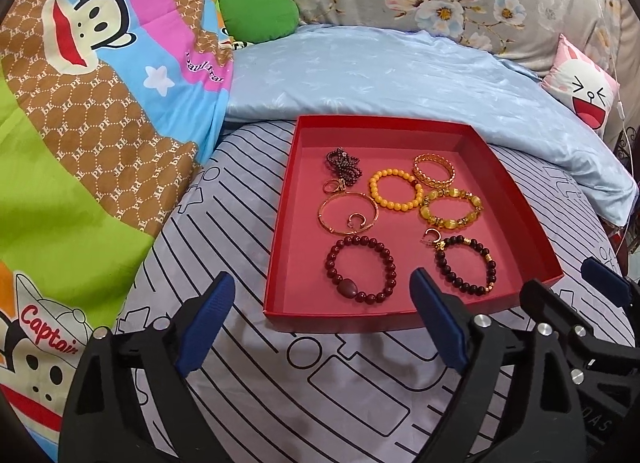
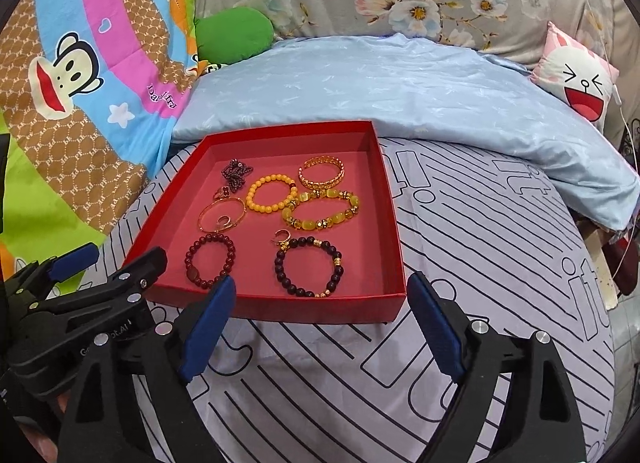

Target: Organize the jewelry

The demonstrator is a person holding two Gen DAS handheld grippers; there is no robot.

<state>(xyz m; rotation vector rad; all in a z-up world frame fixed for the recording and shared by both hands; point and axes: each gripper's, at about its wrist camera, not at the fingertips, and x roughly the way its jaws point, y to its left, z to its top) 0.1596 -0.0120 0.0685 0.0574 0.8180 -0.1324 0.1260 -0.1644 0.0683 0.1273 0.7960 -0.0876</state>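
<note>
A: Where is the jewelry?

B: All of it lies inside the red tray [image 1: 516,207] on the striped bedsheet [image 1: 320,391]. At the near edge sit a dark red bead bracelet [image 1: 361,269] and a blackish bead bracelet [image 1: 466,265]; behind them are a thin gold bangle [image 1: 347,212] with a small ring inside it, a yellow bead bracelet [image 1: 396,190], an amber stone bracelet [image 1: 451,208], a gold chain-pattern cuff [image 1: 434,171], and a bunched dark bead strand [image 1: 343,165] at the back.

A: And the jaws?

B: Both sets are released and empty. The left gripper [image 1: 320,319] and the right gripper [image 2: 320,319] hover just in front of the tray's near wall, touching nothing.

A: How would these pieces handle?

B: Light, I judge. The bead bracelets look strung on elastic, so they would flex and roll; pinching across one bead section at the rim seems safest. The bangle and cuff look stiff and slick, so a grip across the band is better. The small ring looks hard to pinch at all.
</note>
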